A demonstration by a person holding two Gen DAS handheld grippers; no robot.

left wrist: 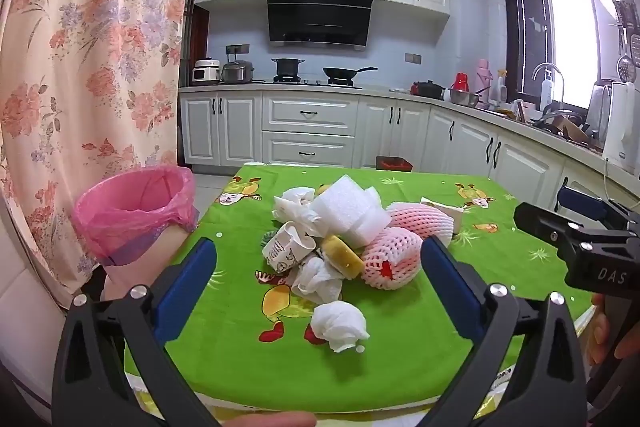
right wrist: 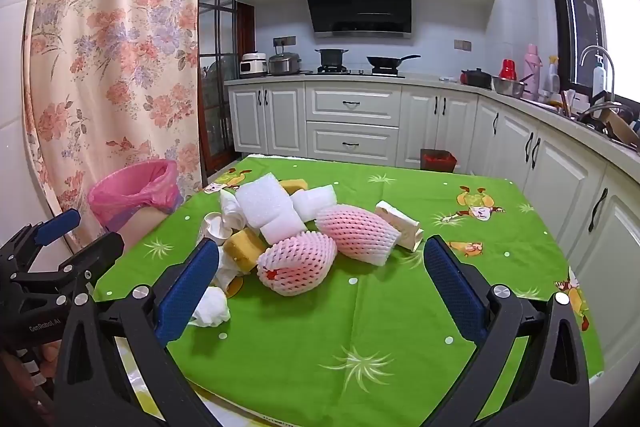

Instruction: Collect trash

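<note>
Here: trash heap (left wrist: 340, 227) mid-table on green cartoon tablecloth (left wrist: 400, 347). Pink foam fruit nets (right wrist: 296, 265), white foam sheets (right wrist: 268, 211), crumpled tissues (left wrist: 338, 323), yellow sponge (left wrist: 342, 255), squashed paper cup (left wrist: 286, 249) bunched together. Small white carton (right wrist: 400, 225) just right of nets. Pink-lined bin (left wrist: 136, 211) off table's left edge, beside floral curtain (left wrist: 92, 47). Left gripper (left wrist: 320, 275) fingers spread wide, empty, at near edge. Right gripper (right wrist: 320, 279) likewise wide, nothing between pads.
</note>
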